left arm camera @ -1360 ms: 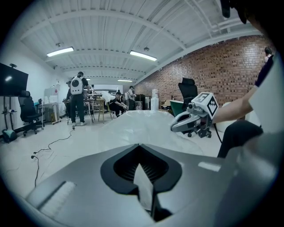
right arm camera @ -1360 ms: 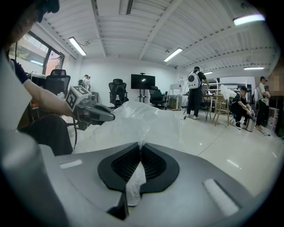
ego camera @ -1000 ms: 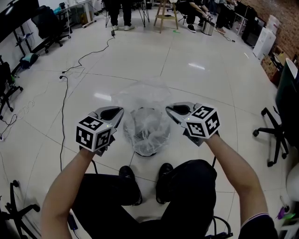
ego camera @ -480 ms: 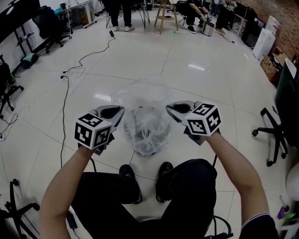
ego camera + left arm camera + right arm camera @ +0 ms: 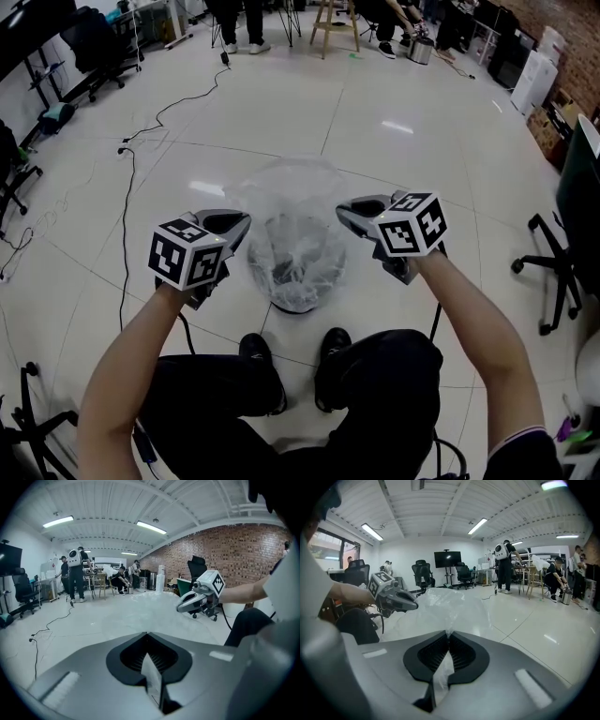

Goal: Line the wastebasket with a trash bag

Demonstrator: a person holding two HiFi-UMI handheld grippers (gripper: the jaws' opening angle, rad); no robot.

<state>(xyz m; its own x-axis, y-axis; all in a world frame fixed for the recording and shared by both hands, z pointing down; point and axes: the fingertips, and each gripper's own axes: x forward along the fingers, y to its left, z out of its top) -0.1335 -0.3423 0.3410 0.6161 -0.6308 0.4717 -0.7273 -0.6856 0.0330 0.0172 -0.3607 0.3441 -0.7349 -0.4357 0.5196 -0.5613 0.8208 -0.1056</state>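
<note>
Pinching is seen on both sides: clear film of the bag (image 5: pixel 291 192) is clamped in the closed jaws of the left gripper (image 5: pixel 246 223) and the right gripper (image 5: pixel 339 216). The bag is held spread at frame centre over the wastebasket (image 5: pixel 296 300), which is seen through the film.

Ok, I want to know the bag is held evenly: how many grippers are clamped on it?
2. The left gripper pinches the trash bag at its left edge, the right gripper at its right edge, over the wastebasket.
</note>
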